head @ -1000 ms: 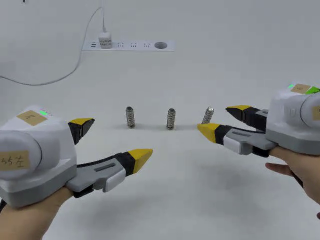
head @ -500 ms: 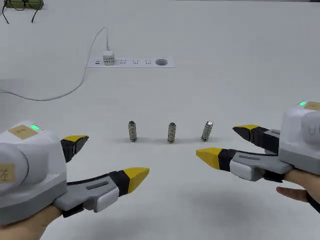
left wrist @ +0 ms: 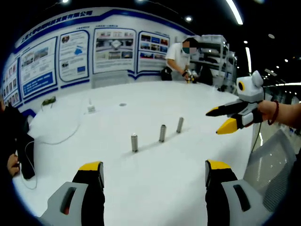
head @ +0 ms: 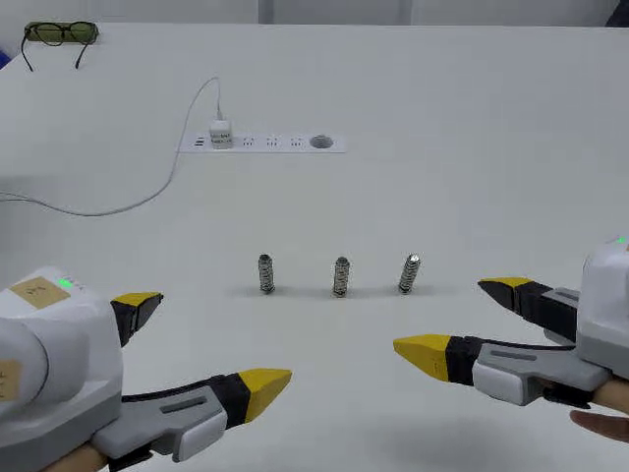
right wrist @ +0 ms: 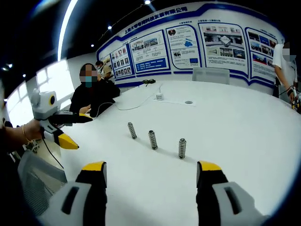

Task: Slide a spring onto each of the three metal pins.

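In the head view, the left hand-held gripper [head: 201, 341] hung low on the left with its jaws spread wide and nothing between them. The right hand-held gripper [head: 464, 317] hung low on the right, likewise spread and empty. Between and beyond them, on the white counter [head: 472, 147], stood the left pin [head: 266, 274], the middle pin [head: 341, 277] and the right pin [head: 410, 274], each wrapped in a spring [head: 341, 280]; the right pin leaned a little. Farther back lay a power strip [head: 265, 144] with a cable [head: 147, 197], and glasses [head: 61, 32] in the far corner.

In the left gripper view, the row of pins stood ahead of the parted jaws, around the middle pin [left wrist: 162, 133], with the right hand-held gripper [left wrist: 217, 121] off to the right.

In the right gripper view, coils showed on all three pins, around the middle pin [right wrist: 152, 140], and the left hand-held gripper [right wrist: 80, 132] was off to the left.
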